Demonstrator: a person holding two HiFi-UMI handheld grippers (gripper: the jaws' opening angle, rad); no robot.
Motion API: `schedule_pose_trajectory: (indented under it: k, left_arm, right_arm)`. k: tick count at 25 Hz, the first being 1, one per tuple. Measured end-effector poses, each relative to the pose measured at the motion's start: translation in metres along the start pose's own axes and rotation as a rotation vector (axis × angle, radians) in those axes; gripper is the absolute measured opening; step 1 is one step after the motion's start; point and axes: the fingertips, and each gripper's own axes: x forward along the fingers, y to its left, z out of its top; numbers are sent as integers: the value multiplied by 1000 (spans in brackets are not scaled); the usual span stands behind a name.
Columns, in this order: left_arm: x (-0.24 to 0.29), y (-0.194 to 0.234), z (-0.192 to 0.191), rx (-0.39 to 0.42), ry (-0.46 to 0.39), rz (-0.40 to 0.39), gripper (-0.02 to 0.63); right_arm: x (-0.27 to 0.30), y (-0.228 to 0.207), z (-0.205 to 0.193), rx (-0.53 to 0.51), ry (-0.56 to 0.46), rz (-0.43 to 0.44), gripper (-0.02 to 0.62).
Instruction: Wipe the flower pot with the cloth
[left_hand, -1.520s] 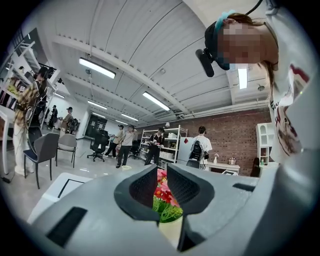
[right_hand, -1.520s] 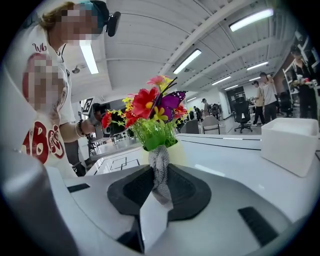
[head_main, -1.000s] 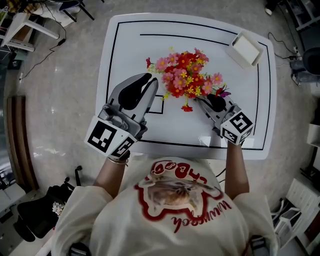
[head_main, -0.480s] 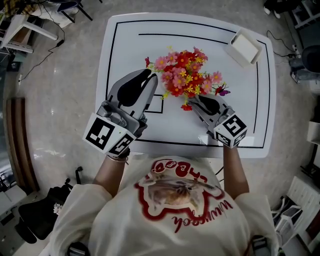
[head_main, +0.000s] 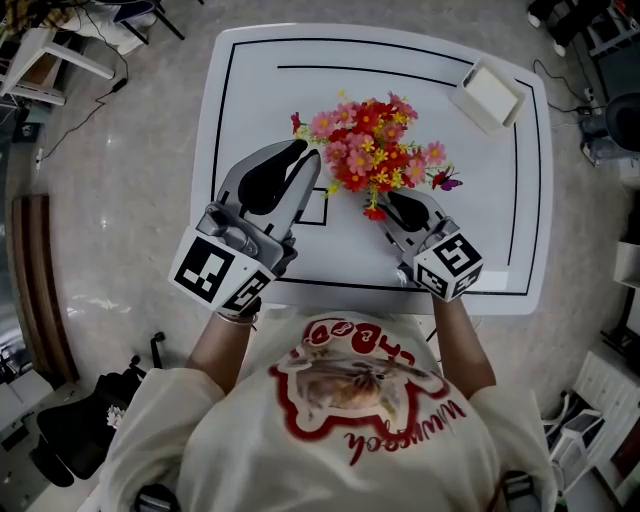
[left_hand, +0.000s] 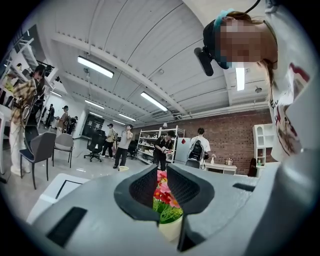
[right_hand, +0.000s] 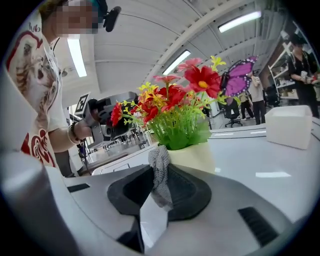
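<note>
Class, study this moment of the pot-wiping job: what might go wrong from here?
1. The left gripper is shut beside the flowers and does not visibly grip the flower pot, so a push from the right gripper might slide or tip the pot.
2. Only a short tuft of cloth pokes past the jaws, so the hard jaw tips may rub the pot instead.
3. The overhanging flowers could snag on the right gripper.
</note>
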Motion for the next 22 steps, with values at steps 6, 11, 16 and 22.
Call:
schedule_pose_trajectory:
  k: [6,11,16,22]
  left_arm:
    - [-4,3,-2,-6,-2,11,63]
    - [-8,6,-4,-12,0,24,63]
    - [-12,7,-8,-21,3,33,63]
    - [-13,7,-10,-19,6,36,63]
  right_arm:
    - [5,4,5,92,-41,1,75]
    - [11,8,5,85,-39,-7,75]
    - [17,11,5,81,-36,-1,75]
    - [24,16,5,89,-35,9,75]
